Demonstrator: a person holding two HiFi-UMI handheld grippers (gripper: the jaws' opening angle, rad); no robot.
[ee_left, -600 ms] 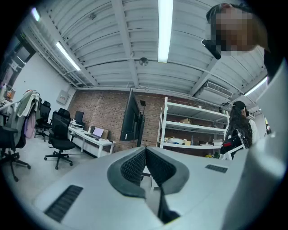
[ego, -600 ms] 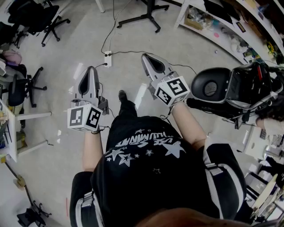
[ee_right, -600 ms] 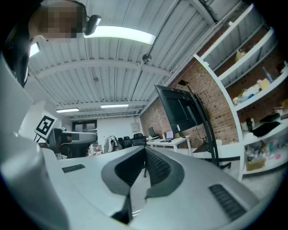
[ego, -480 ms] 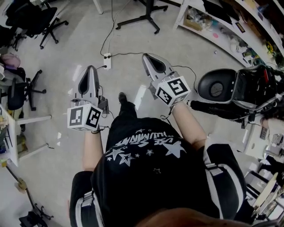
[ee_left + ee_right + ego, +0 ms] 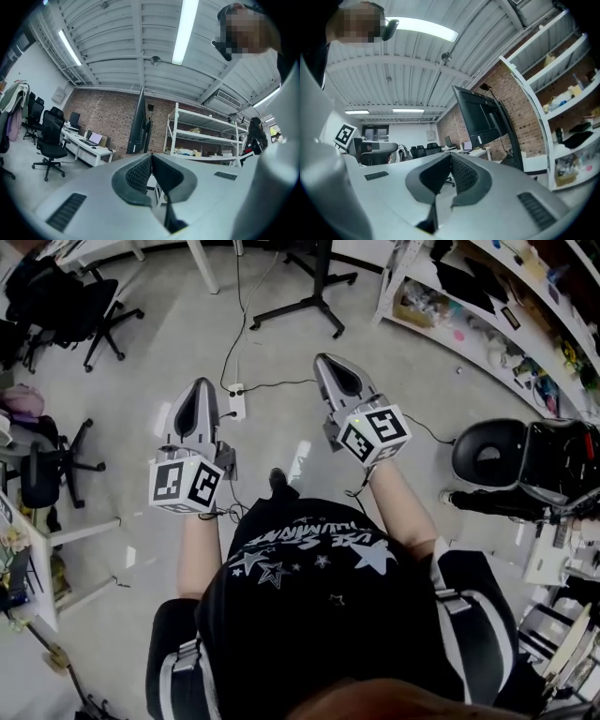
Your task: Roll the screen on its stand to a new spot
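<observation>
Head view: left gripper [image 5: 199, 383] and right gripper [image 5: 330, 360] are both clenched on nothing, well short of the stand [image 5: 314, 298] at the far side; a power strip [image 5: 236, 401] and cable [image 5: 242, 334] lie between and could snag its feet. Left gripper view: jaws together, 1 screen [image 5: 138, 121] edge-on, far ahead. Right gripper view: jaws together; the tall screen may tip if pushed high.

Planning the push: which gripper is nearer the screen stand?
Right. The right gripper faces the screen stand almost head-on, just below it in the head view; the left gripper sits farther off, down and left.
</observation>
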